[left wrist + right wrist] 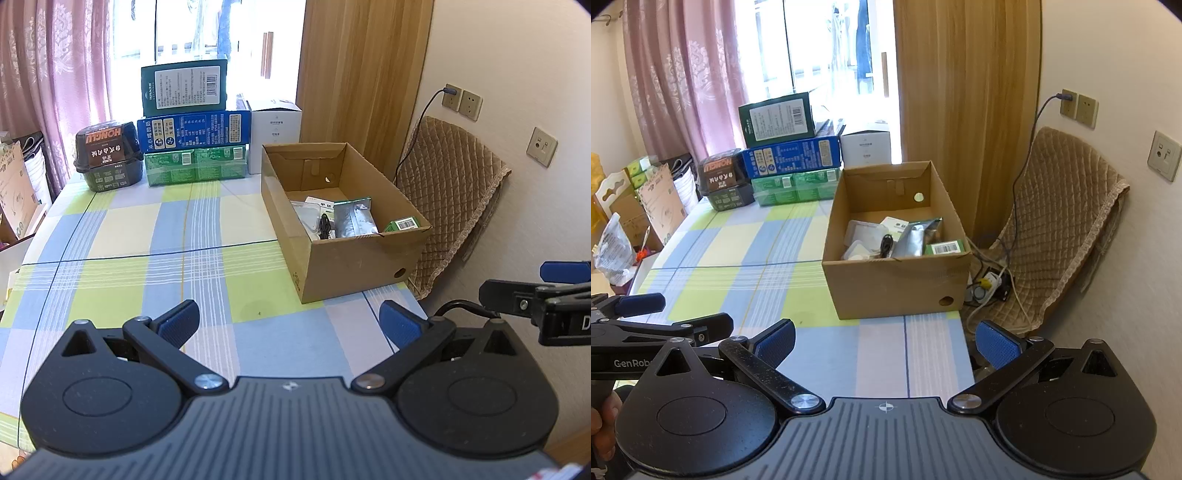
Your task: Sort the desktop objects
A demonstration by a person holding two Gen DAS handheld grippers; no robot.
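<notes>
Checked desk (147, 258) filling the middle of the frame, brown cardboard box (354, 258) at centre right holding small packets (356, 218), left tongs (290, 321) wide apart at bottom, right tongs (886, 343) wide apart too, both empty

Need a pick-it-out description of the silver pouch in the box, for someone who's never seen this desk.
Find the open cardboard box on the right of the checked tablecloth, near the wall. Inside, right of centre, the silver pouch lies between a black cable and a green carton with a barcode. It is the only shiny, crinkled foil item there; the rest are white packets or printed card.
</notes>
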